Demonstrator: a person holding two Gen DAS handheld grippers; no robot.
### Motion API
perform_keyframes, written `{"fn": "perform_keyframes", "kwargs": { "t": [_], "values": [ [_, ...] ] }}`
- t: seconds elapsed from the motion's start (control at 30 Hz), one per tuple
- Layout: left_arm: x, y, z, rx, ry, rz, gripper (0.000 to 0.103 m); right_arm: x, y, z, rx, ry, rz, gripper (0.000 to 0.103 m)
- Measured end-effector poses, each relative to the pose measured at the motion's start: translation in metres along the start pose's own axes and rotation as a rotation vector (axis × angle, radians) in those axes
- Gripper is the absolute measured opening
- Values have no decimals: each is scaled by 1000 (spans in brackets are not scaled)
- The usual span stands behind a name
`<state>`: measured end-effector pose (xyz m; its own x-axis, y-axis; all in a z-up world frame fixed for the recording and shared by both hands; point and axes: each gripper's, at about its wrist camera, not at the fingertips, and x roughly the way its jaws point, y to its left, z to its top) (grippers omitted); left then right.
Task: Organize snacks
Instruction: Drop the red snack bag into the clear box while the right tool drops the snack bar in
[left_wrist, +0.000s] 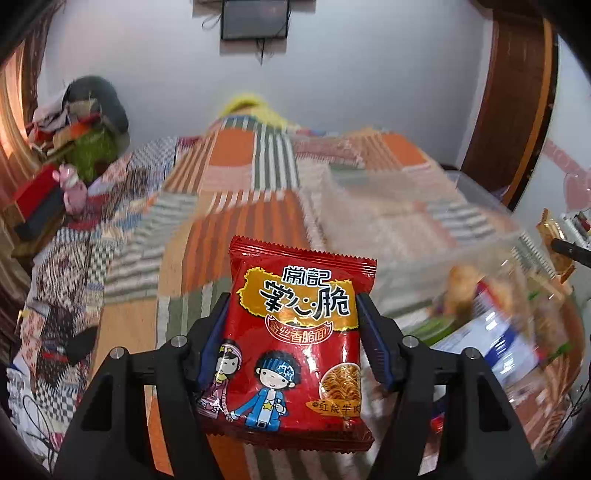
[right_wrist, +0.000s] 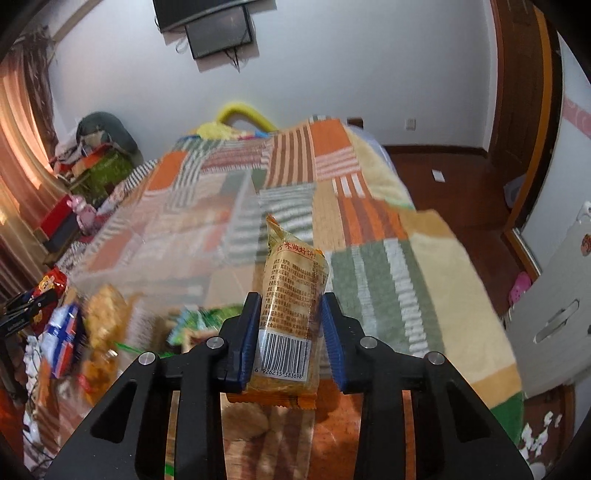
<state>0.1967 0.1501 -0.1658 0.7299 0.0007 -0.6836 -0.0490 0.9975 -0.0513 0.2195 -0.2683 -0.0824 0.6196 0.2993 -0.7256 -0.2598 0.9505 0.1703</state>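
Landmark: the patchwork blanket (left_wrist: 236, 206) of orange, green and white striped squares spread over the bed; every place below is given from it.
Left gripper (left_wrist: 291, 314): half closed, blue pads pressing both side edges of a red noodle-snack packet (left_wrist: 295, 343), held upright and lifted clear above the blanket.
Red packet, writing: large characters 常記 掌心脆, a band below reading 金丝香脆面, and 红烧牛肉 at the lower right; two cartoon children and a picture of crisp noodles.
Red packet, handling: judged light, with a slick, crinkly film over brittle contents; a hard squeeze would likely crush them. The side seams where the pads sit look like the safest hold.
Clear plastic bin (left_wrist: 491, 206): on the blanket to the right of the red packet, blurred; loose snack packs (left_wrist: 495, 325) lie beside it, their labels unreadable.
Right gripper (right_wrist: 290, 317): closed tight on a yellow cracker pack (right_wrist: 291, 310), gripped across its lower half, raised above the blanket.
Cracker pack, writing: red characters near the top, partly legible as 米做好饼; small print too fine to read; a barcode numbered 6 926215 383698.
Cracker pack, handling: judged a light, fairly stiff stack in thin wrap, fragile inside, with a slippery film.
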Motion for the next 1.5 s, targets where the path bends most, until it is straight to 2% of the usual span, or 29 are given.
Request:
{"fn": "perform_keyframes", "kwargs": {
  "t": [0.1, 0.27, 0.47, 0.7, 0.93, 1.07, 1.33, 1.5],
  "values": [
    [-12, -14, 16, 22, -56, 1, 65, -5, 5, 9, -11, -42, 13, 30],
    [-23, -37, 40, 39, -123, -48, 65, -6, 18, 23, -32, -102, 46, 30],
    [-14, -58, 62, 28, -145, -100, 65, 3, 39, 34, -53, -136, 88, 30],
    [13, -78, 77, 46, -120, -125, 65, 28, 57, 45, -70, -131, 136, 30],
    [51, -89, 84, 55, -30, -122, 65, 63, 70, 49, -88, -52, 154, 30],
    [71, -95, 83, 63, 23, -128, 65, 77, 76, 46, -113, -8, 136, 30],
    [89, -101, 79, 86, 67, -109, 66, 86, 75, 43, -132, 73, 146, 32],
    [79, -103, 81, 93, 44, -104, 79, 77, 75, 45, -139, 62, 142, 44]
  ]
}}
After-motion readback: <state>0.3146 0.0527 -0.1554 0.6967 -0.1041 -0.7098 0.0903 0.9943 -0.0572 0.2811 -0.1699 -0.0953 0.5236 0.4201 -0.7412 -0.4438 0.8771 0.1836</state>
